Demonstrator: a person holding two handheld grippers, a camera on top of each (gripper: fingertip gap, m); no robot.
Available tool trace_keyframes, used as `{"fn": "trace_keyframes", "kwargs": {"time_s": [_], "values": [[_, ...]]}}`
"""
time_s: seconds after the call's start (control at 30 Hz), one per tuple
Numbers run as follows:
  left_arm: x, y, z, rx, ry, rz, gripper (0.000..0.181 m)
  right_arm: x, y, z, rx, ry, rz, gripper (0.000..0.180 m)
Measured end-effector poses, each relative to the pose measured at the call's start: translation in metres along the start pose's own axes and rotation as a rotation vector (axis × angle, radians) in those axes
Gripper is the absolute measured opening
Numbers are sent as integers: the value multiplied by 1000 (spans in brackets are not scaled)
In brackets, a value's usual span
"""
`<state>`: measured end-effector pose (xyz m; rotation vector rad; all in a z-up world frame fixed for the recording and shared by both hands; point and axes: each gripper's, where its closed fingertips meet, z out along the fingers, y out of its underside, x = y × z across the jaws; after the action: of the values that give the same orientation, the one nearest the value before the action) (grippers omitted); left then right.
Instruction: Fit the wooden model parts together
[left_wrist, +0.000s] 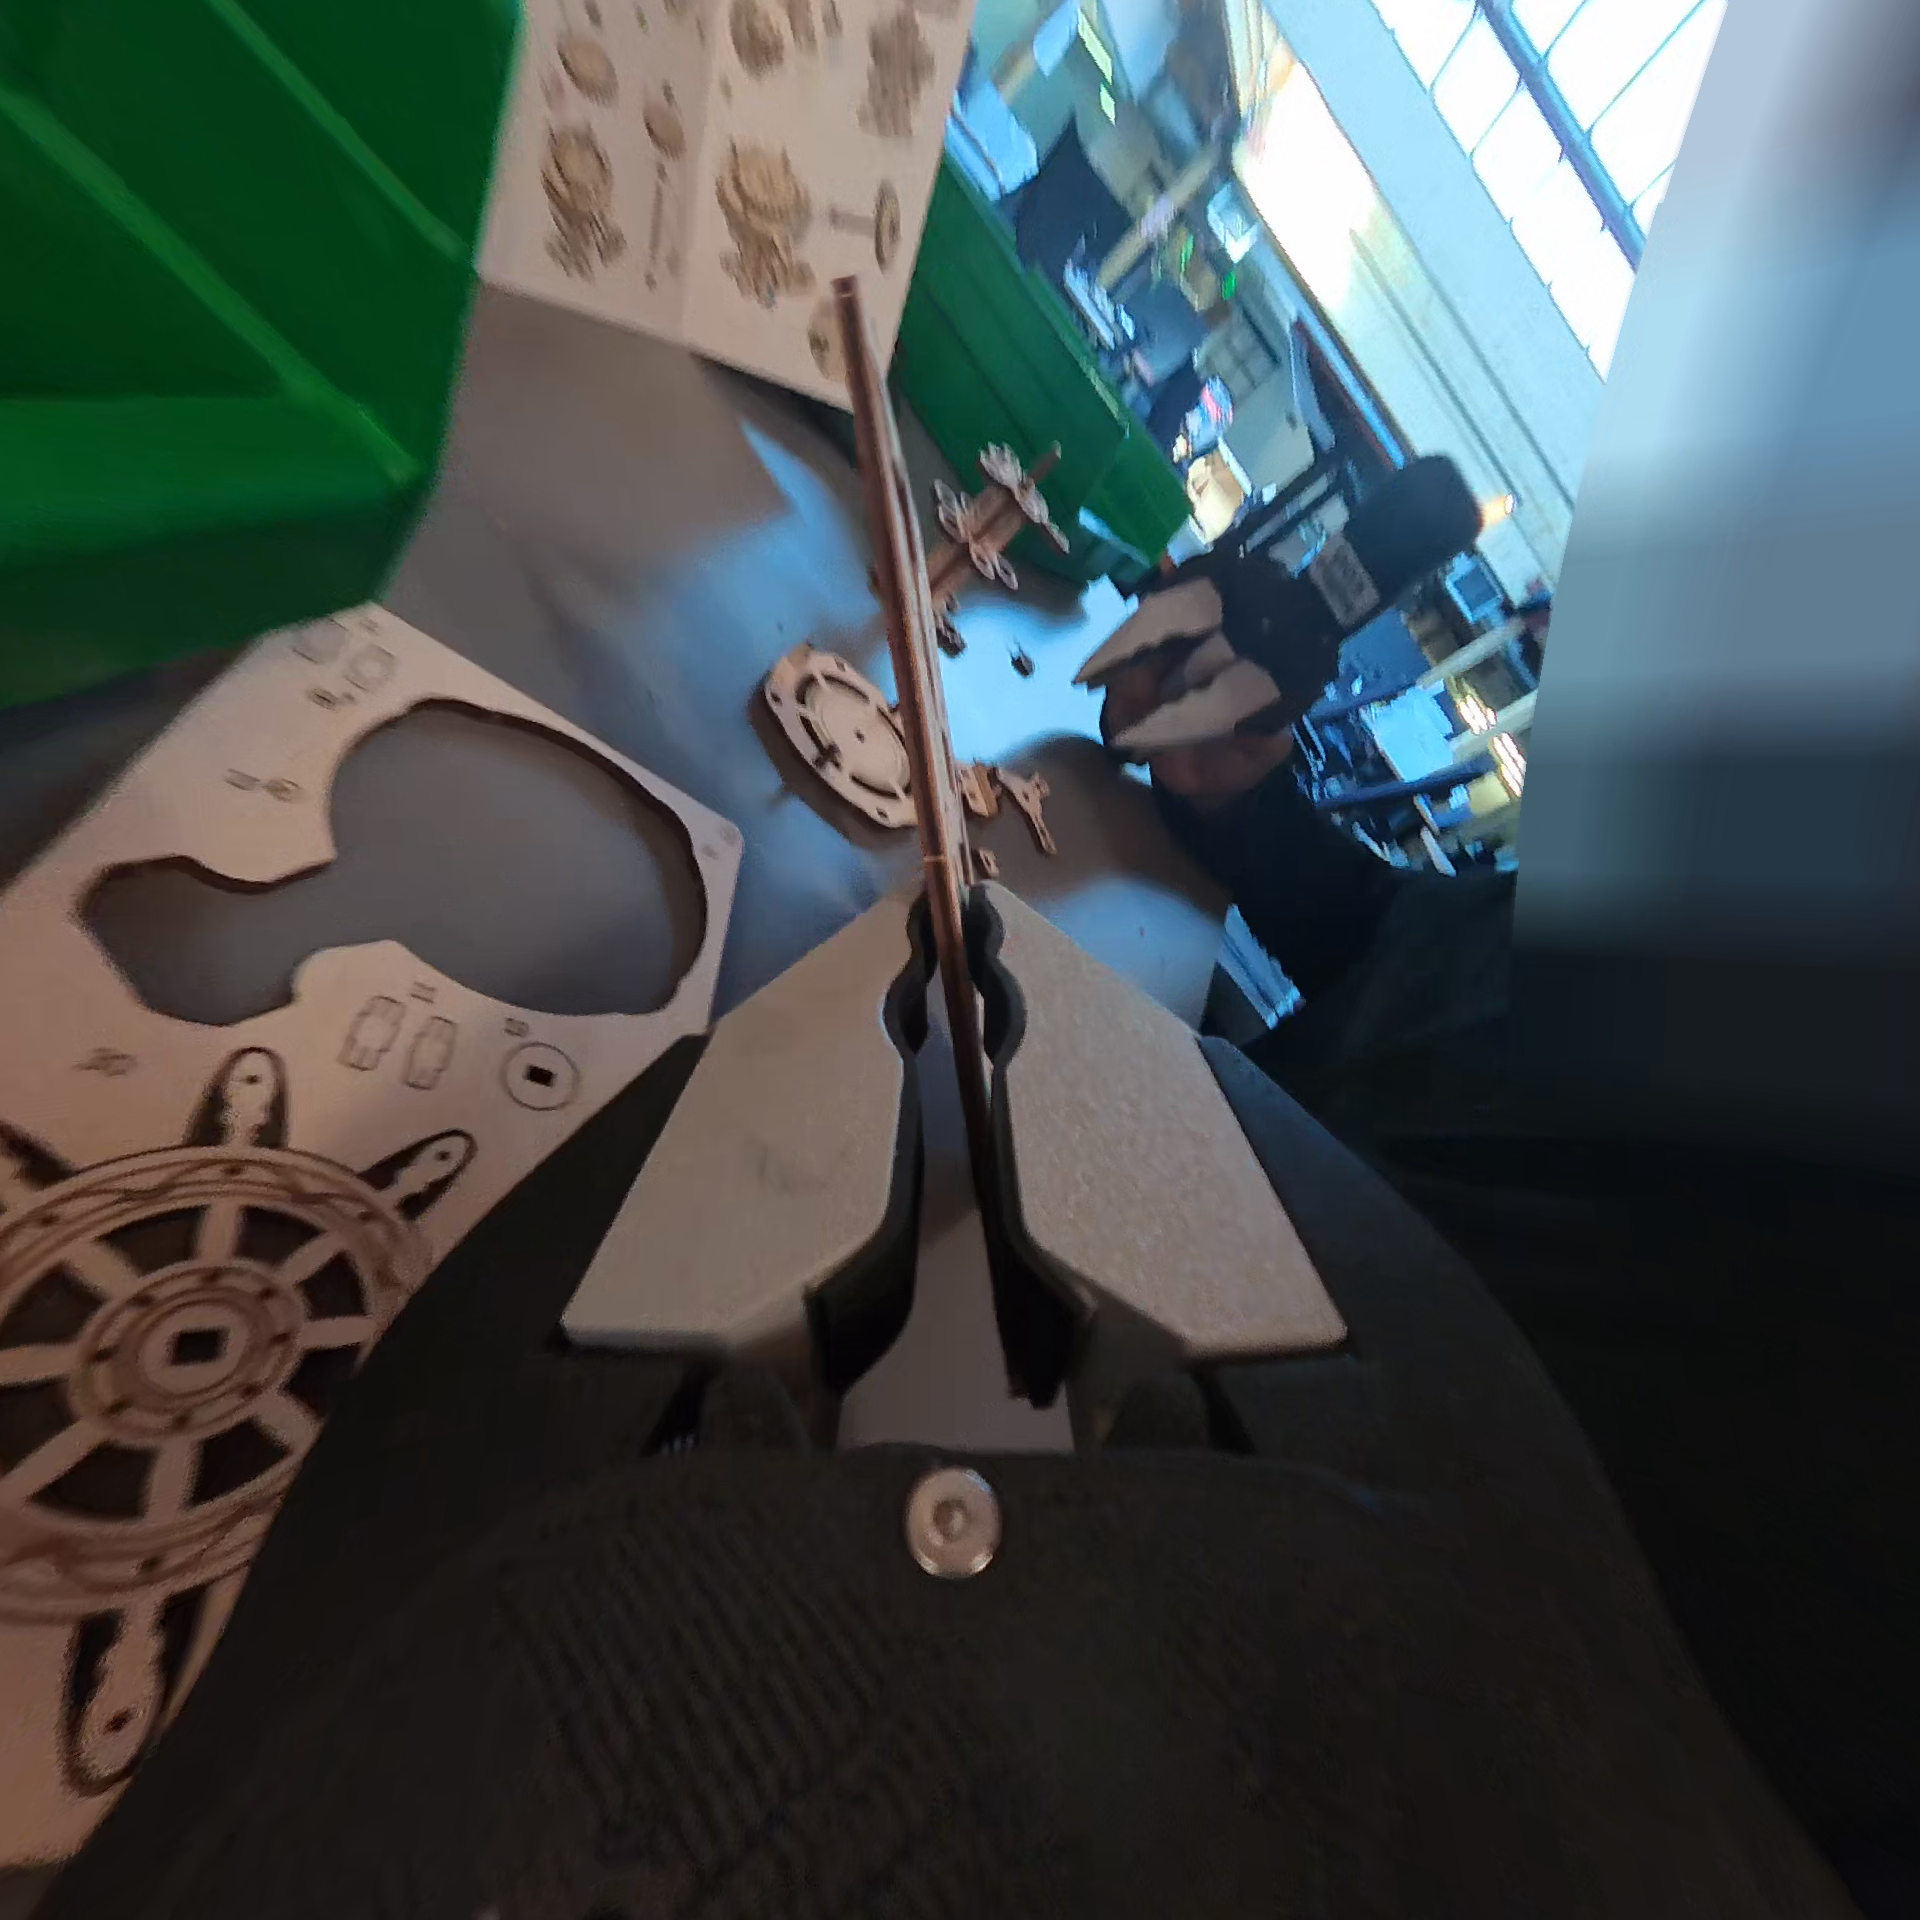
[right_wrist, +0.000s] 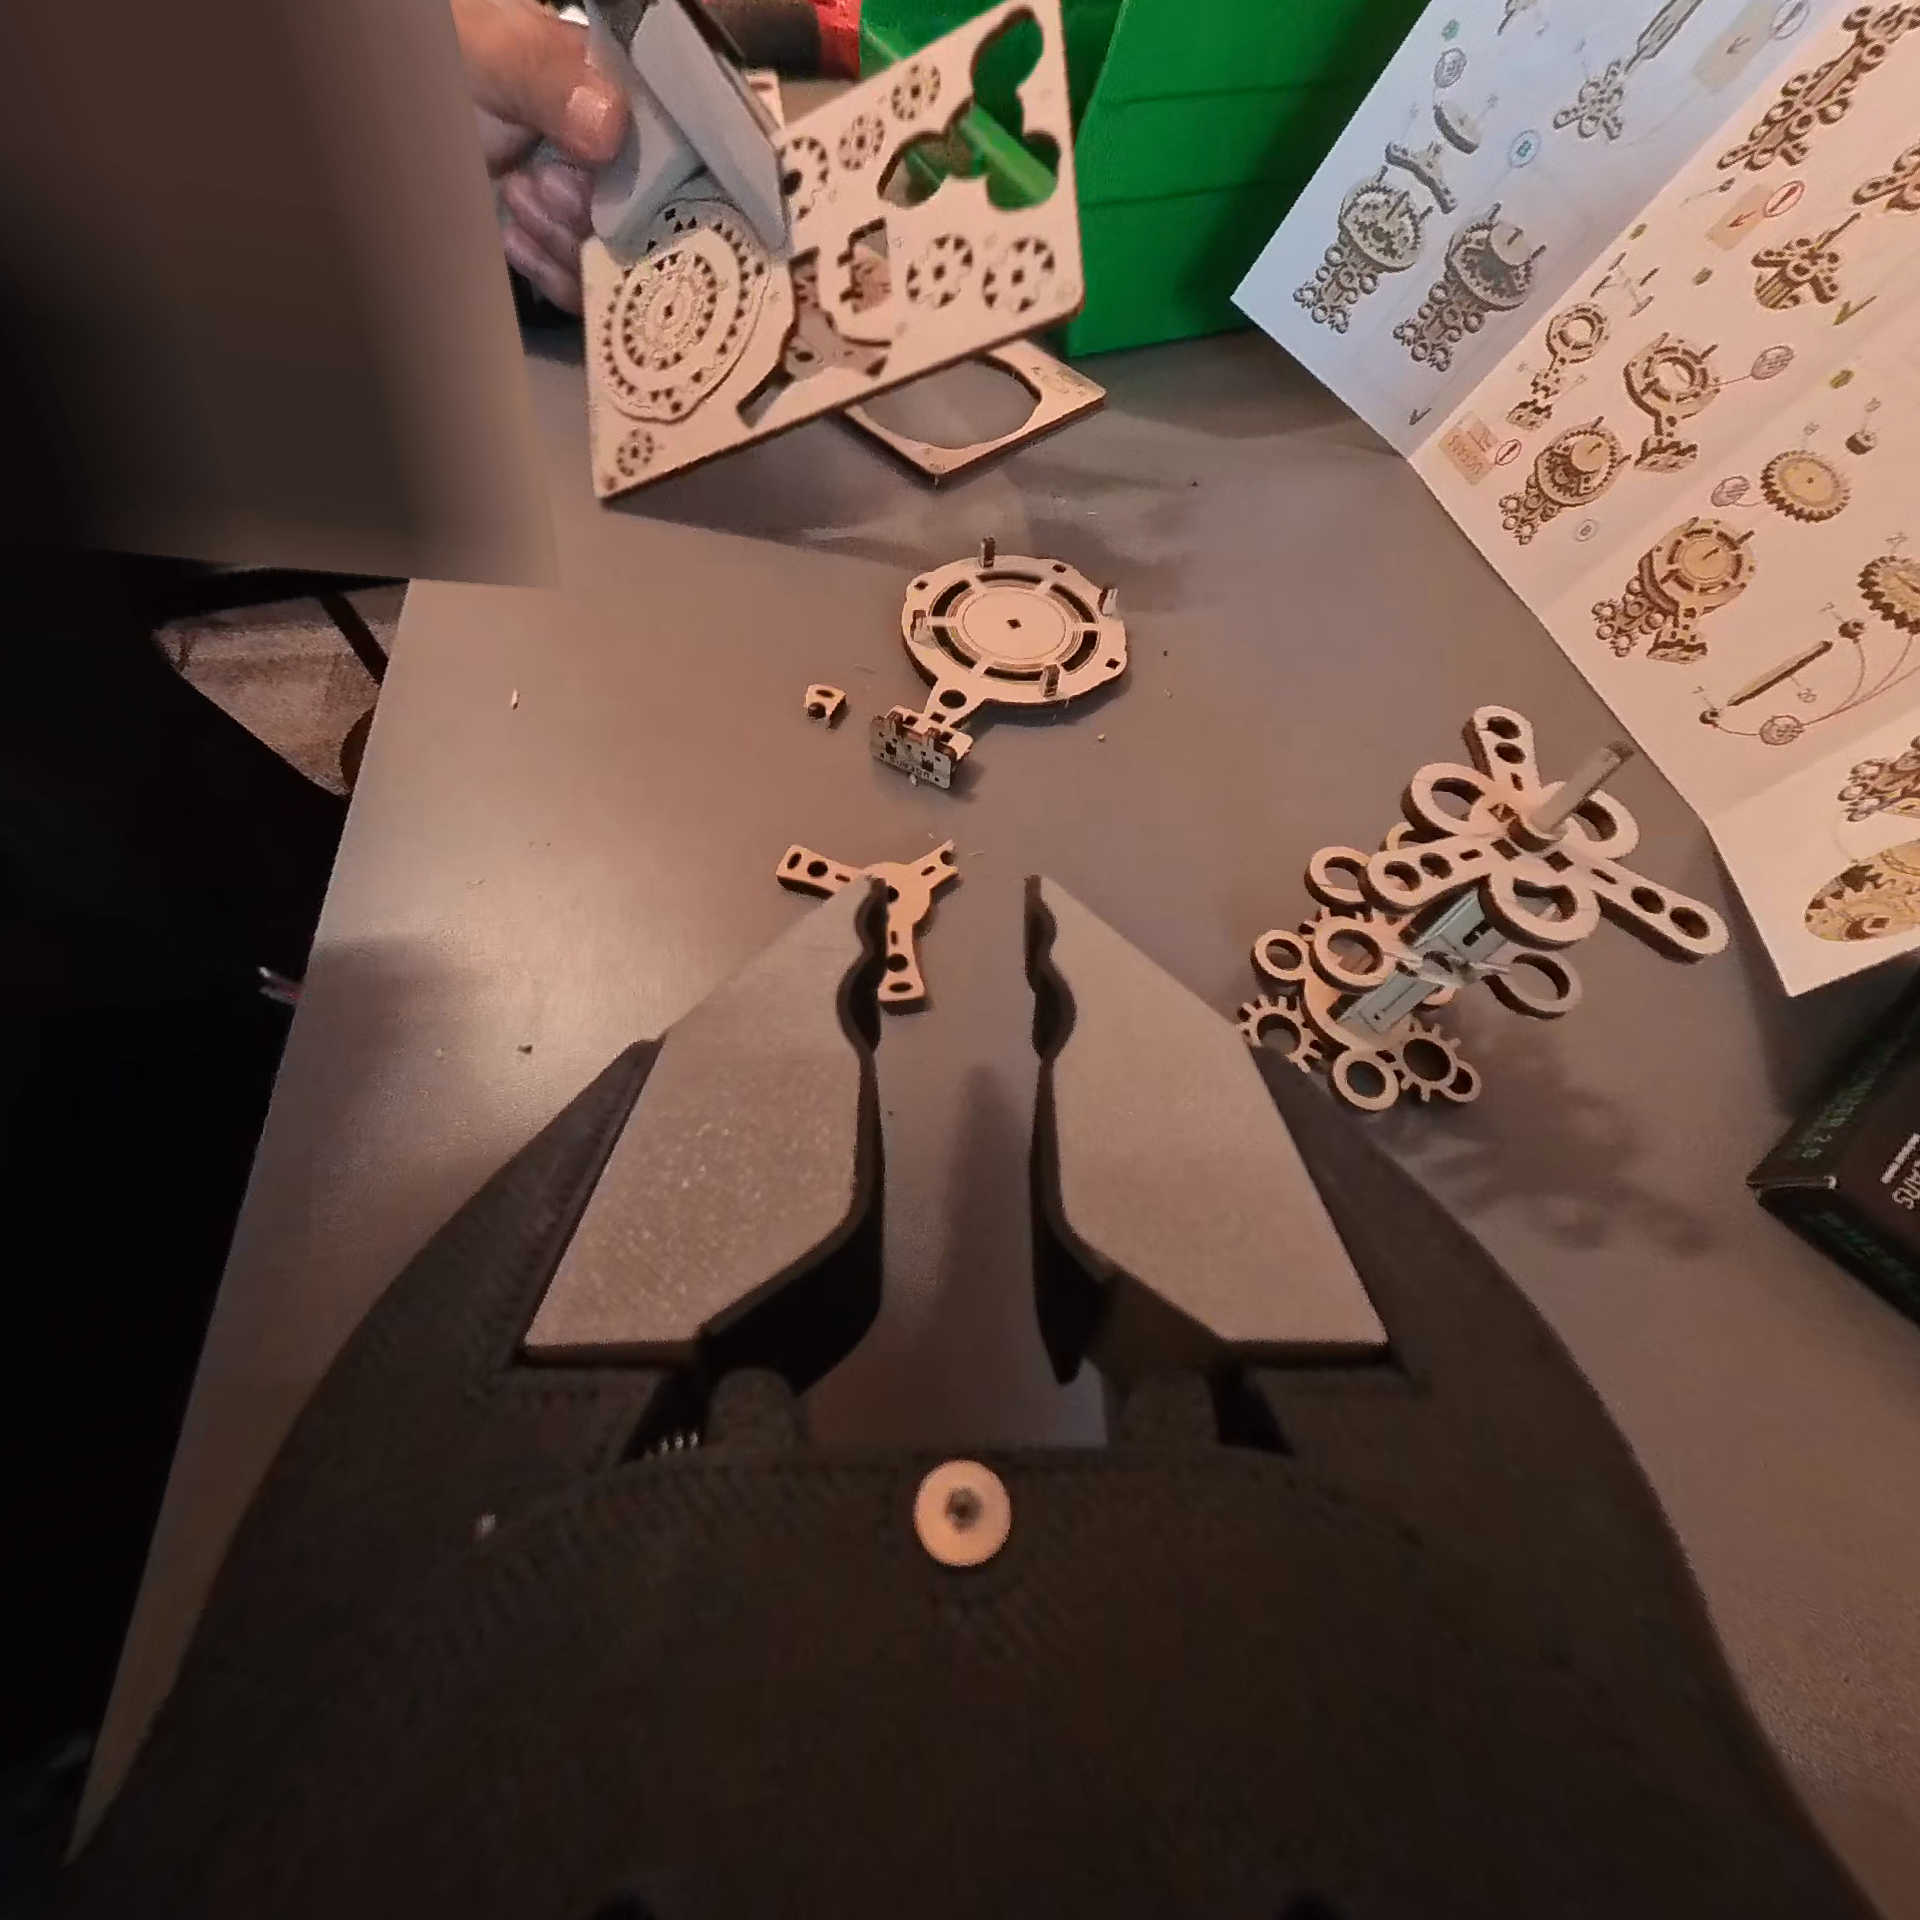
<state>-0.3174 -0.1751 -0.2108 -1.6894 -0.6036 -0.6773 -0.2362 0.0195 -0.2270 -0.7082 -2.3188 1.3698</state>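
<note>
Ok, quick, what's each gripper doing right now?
Left gripper: shut on the wooden parts sheet, held edge-on.
Right gripper: open, empty, above the three-armed wooden piece.

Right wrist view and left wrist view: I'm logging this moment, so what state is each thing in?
Left tool: shut on wooden sheet.
Wooden sheet: held up off the table, tilted.
Right tool: open, empty.
Three-armed piece: flat, loose.
Round frame: flat, pegs upright.
Ringed assembly: standing, leaning.
Instruction sheet: unfolded.
</note>
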Motion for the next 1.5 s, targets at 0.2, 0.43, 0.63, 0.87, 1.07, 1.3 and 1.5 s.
{"fn": "trace_keyframes", "kwargs": {"time_s": [0.2,0.43,0.63,0.87,1.07,1.3,1.5], "values": [[1,29,16,-165,-50,-28,7,3,0,-1,-4,23,-12,22],[-21,39,4,-188,-278,10,23,10,2,-4,-10,62,-18,21],[-13,41,-13,-136,-267,18,45,16,1,-7,-5,88,-17,21],[-17,35,-26,-123,-296,35,66,20,3,-7,-14,97,-15,21],[-23,17,-46,-58,-377,133,65,23,4,-7,-15,97,-6,21],[-41,8,-97,-33,-596,204,62,24,6,-6,-19,105,-13,21],[-40,14,-115,-6,-641,205,55,26,6,-7,-16,117,-10,21]]}}
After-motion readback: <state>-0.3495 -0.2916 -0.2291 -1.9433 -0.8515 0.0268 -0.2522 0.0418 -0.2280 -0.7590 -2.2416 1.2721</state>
